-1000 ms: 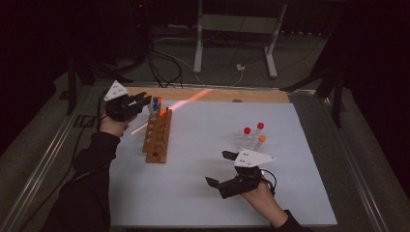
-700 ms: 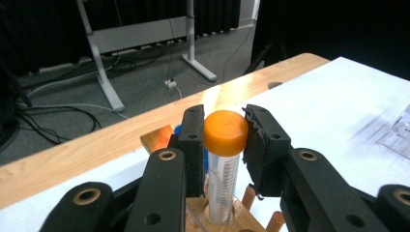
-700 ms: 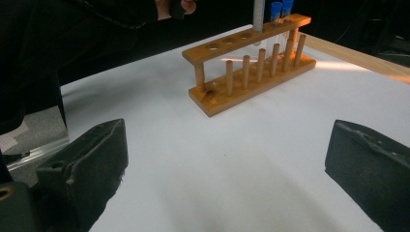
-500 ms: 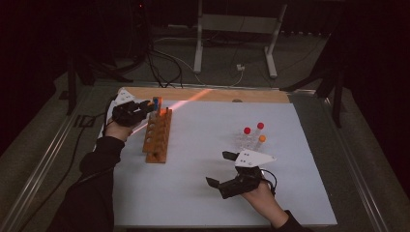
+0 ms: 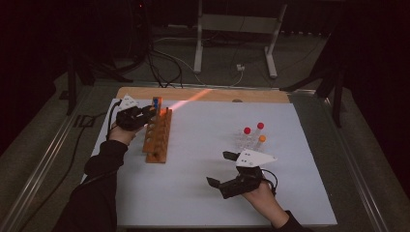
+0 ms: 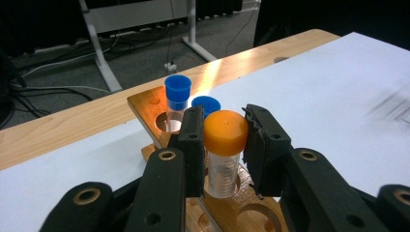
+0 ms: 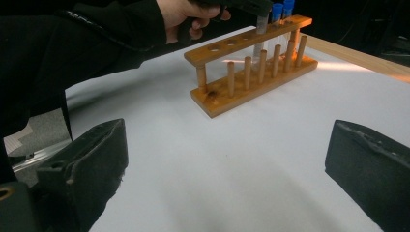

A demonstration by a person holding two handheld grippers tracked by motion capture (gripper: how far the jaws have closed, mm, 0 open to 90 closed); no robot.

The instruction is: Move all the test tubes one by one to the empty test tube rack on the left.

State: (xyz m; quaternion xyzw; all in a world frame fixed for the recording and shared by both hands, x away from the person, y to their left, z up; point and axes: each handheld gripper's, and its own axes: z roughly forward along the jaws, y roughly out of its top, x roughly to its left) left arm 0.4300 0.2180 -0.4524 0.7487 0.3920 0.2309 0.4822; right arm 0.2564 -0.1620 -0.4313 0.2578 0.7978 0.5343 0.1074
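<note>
A wooden test-tube rack (image 5: 157, 136) stands on the white sheet at the left. My left gripper (image 6: 223, 140) is shut on an orange-capped tube (image 6: 224, 133), whose clear body is partway down in a rack hole. Two blue-capped tubes (image 6: 177, 89) stand in the rack's far holes. In the high view the left gripper (image 5: 147, 114) hangs over the rack's far end. My right gripper (image 5: 223, 169) rests open on the sheet near the front, nothing between its jaws. Three loose tubes (image 5: 253, 131), two red-capped and one orange-capped, stand beyond it.
A wooden board edge (image 5: 203, 94) runs along the table's back, lit by an orange streak. A person's left hand and dark sleeve (image 7: 96, 34) reach over the rack (image 7: 251, 72). Cables and a metal stand (image 5: 232, 43) sit on the floor behind.
The left gripper has come down and right over the rack's far end, lowering the orange-capped tube into a hole. The right gripper has stayed where it was.
</note>
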